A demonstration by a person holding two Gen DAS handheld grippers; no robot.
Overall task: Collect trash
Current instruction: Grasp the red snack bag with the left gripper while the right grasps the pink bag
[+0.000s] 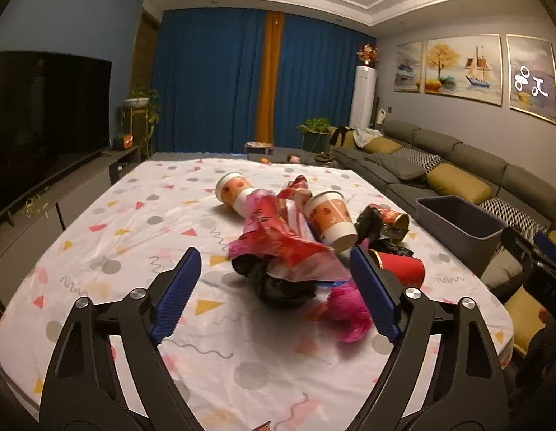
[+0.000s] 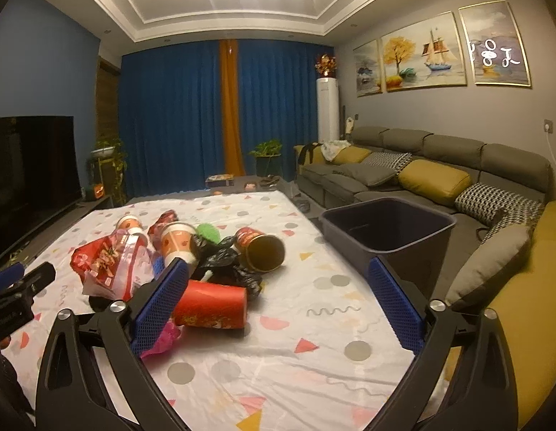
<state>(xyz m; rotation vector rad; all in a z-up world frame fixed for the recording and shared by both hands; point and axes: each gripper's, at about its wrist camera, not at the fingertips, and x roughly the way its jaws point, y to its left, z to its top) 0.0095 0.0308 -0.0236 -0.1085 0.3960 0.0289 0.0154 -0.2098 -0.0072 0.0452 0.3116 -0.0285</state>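
A trash pile lies mid-table: a red plastic bag point(image 1: 278, 237) point(image 2: 105, 262), a black bag point(image 1: 278, 283) point(image 2: 227, 262), two orange-and-white paper cups point(image 1: 331, 221) point(image 2: 177, 244), a red cup on its side point(image 1: 403, 267) point(image 2: 209, 307), a red can with a gold inside point(image 2: 261, 253) point(image 1: 394, 221) and a pink bag point(image 1: 349, 309). My left gripper point(image 1: 276, 262) is open, above the near end of the pile. My right gripper point(image 2: 278, 276) is open, empty, right of the red cup. A dark grey bin point(image 2: 389, 230) point(image 1: 461, 224) stands off the table's right edge.
The table point(image 2: 278, 352) wears a white cloth with coloured shapes. A grey sofa point(image 2: 439, 179) with yellow cushions runs along the right. A TV point(image 1: 44, 125) stands at the left. Blue curtains and plants are at the back.
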